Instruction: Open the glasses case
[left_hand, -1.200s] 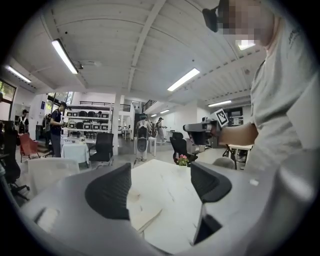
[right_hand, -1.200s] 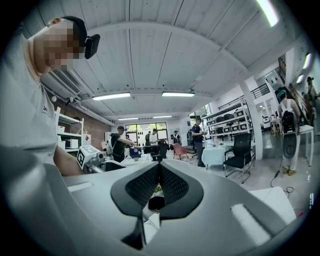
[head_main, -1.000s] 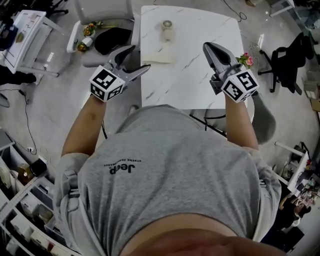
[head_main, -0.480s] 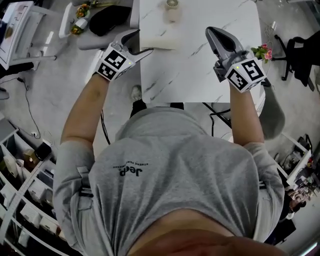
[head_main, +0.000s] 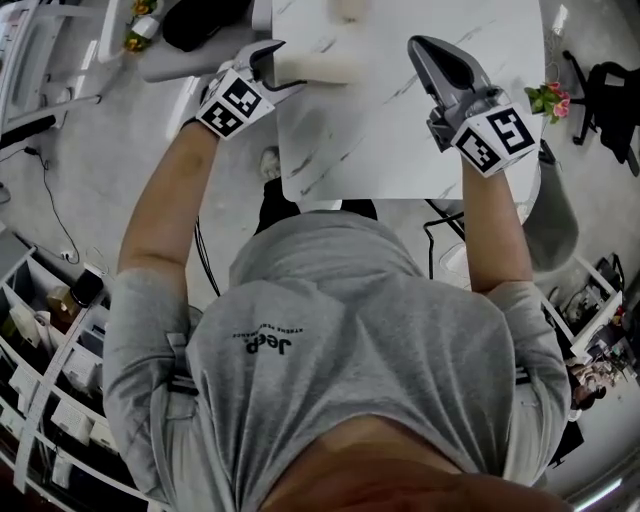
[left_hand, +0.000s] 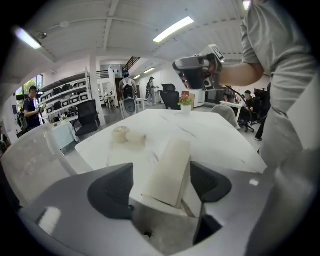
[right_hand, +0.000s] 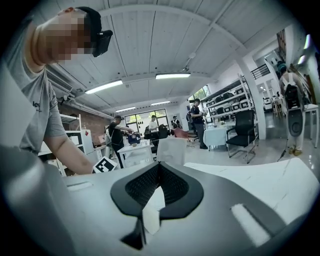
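Pads (left_hand: 111, 191) of L gripper (left_hand: 160, 184) are held apart, w/ glasses case (left_hand: 168, 171) lying between them. Case is seen nearer the right-hand pad; contact there can't be judged. A clear gap is left on the other side. Case is cream, long, appears shut, and is laid flat on white marbled table (left_hand: 225, 142) at its near edge, long axis pointing away from the gripper.

In head view, L gripper (head_main: 280, 70) is brought in from the table's (head_main: 400, 150) left edge. Case (head_main: 322, 68) is seen just inside that edge, blurred. Marker cube (head_main: 235, 103) is carried behind the jaws, forearm stretched fwd.

R gripper (right_hand: 157, 172): pads are pressed together, nothing caught in them. From L gripper view it (left_hand: 197, 70) is held up in the air over the table's far side, well apart from case. In head view it (head_main: 422, 45) is placed over the table's right half, jaws pointing fwd.

Beyond case, near the table's far end, a round fan-like item (left_hand: 120, 134) is stood w/ a short cylinder (left_hand: 135, 140) just beside it. Potted flowers (head_main: 548, 98) are seen just off the table's right edge. A grey chair (head_main: 175, 65) is parked at the left, near L gripper. Open workshop w/ shelving & other people is visible around, far off.
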